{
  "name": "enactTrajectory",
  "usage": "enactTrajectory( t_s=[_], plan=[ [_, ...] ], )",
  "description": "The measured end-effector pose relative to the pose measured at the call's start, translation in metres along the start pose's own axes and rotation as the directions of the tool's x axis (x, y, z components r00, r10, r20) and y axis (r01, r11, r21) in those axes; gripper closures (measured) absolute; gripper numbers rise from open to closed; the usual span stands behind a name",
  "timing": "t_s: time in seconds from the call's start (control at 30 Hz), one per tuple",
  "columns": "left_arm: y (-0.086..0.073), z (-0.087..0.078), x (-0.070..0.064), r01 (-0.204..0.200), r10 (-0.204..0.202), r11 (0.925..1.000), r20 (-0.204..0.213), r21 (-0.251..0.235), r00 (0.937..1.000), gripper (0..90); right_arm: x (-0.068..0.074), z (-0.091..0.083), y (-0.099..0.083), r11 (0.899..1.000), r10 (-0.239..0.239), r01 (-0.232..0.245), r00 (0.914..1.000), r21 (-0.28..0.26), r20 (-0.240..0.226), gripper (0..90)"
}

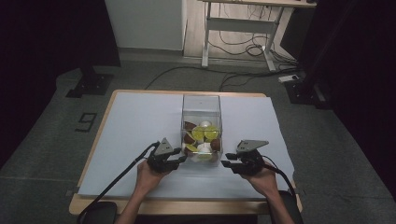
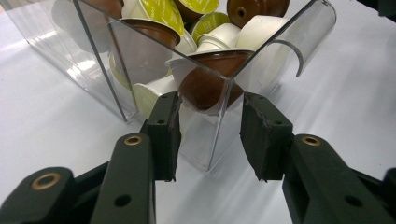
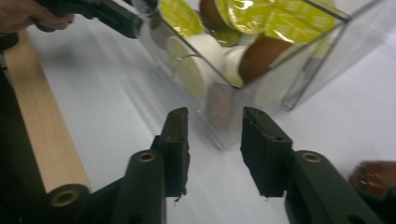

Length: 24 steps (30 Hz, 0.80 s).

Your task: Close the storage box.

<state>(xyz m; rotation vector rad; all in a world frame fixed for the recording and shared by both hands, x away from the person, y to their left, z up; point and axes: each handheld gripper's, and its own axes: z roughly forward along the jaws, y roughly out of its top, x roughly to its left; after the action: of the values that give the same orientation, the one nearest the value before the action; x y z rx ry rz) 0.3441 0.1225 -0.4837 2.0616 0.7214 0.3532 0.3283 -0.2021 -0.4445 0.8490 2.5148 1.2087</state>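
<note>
Box point(image 1: 201, 105) of capsules point(image 1: 204, 134) sits between both wide-open claws, left claw point(image 1: 181, 157) and right claw point(image 1: 226, 160); uneven squeezing at its corners could tip it, spilling capsules onto the worktop point(image 1: 140, 121).

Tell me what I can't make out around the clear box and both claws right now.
- Clear box: its floor, hidden by the piled capsules, left gripper view.
- Brown object at the frame edge, right gripper view: cut off and blurred.
- Left claw and right claw, high view: contact with the box too small to tell.
</note>
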Motion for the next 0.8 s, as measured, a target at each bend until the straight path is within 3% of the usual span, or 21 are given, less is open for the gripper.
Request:
enactTrajectory(
  t_s=[0.43,0.8],
  plan=[
    [0.0,0.001,0.0,0.009,-0.009,1.0,-0.003,-0.002,1.0,57.9,0.01,0.021,0.013,0.999,-0.035,0.035,0.9974,-0.004,-0.063,75.0],
    [-0.001,0.0,-0.002,-0.012,0.013,0.9998,-0.021,0.016,0.9997,56.8,0.012,0.035,0.021,0.999,-0.044,0.044,0.9977,0.002,-0.052,78.9]
  ],
)
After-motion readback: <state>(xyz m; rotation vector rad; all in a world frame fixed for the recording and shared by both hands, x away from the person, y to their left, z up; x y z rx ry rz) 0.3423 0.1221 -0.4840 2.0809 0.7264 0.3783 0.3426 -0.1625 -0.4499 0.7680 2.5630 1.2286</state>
